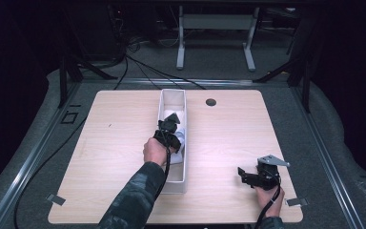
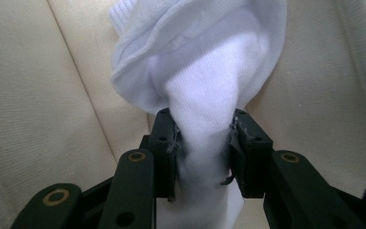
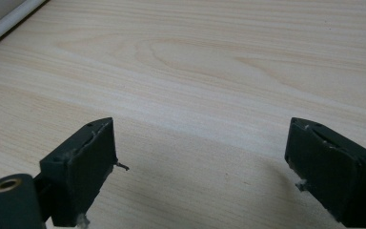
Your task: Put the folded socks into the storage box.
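A long white box [image 1: 162, 102] stands lengthwise at the table's middle. My left gripper [image 1: 170, 125] reaches into it from the left side. In the left gripper view the gripper [image 2: 204, 150] is shut on a white sock [image 2: 205, 62], which bunches above the jaws against the box's cream inner wall [image 2: 33, 90]. White cloth [image 1: 181, 137] shows in the box beside the gripper. My right gripper [image 1: 244, 174] rests low over the table near the front right corner, apart from the box. Its jaws stand wide open in the right gripper view [image 3: 200, 167], with bare wood between them.
The wooden table [image 1: 119, 143] has a round cable hole [image 1: 211, 102] right of the box's far end. Small metal clips [image 1: 55, 199] sit at the front corners. Beyond the far edge stands a white frame [image 1: 215, 33] on dark floor with cables.
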{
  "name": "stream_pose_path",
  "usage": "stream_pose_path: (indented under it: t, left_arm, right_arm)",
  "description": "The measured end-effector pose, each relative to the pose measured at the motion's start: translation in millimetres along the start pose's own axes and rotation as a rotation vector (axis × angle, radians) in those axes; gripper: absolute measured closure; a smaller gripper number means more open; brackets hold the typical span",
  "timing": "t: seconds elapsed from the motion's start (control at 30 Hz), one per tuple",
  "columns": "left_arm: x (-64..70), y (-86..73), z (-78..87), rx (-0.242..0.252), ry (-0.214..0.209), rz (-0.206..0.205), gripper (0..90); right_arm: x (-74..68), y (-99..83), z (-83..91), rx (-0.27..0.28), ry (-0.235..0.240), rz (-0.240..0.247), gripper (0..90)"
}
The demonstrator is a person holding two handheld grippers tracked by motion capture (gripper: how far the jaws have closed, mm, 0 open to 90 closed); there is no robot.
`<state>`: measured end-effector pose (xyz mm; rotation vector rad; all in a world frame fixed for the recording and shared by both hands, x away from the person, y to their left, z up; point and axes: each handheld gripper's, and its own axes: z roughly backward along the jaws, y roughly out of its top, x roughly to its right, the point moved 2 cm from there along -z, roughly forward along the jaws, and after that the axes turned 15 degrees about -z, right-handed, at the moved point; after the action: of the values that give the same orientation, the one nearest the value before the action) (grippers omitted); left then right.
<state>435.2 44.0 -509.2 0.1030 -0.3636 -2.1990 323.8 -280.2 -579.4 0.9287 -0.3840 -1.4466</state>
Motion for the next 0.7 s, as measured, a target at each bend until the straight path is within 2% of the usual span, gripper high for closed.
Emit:
stream_pose_path:
  t: [0.3,0.6,0.67,0.7]
  left_arm:
    - [-0.3,-0.4,-0.7,-0.012,0.0,-0.002,64.0]
    - [3.2,1.5,5.1,-0.004,-0.012,-0.015,40.7]
    - [3.0,2.6,10.4,0.0,0.01,-0.024,37.3]
    - [2.4,3.0,13.1,0.004,0.022,-0.025,31.4]
  right_arm:
    - [-0.1,0.0,-0.2,0.003,-0.001,-0.002,9.5]
    - [-0.1,0.0,-0.5,0.001,0.0,0.001,9.5]
    - [-0.1,0.1,-0.5,0.002,0.0,0.001,9.5]
    - [0.0,0.1,-0.5,0.002,0.0,0.002,9.6]
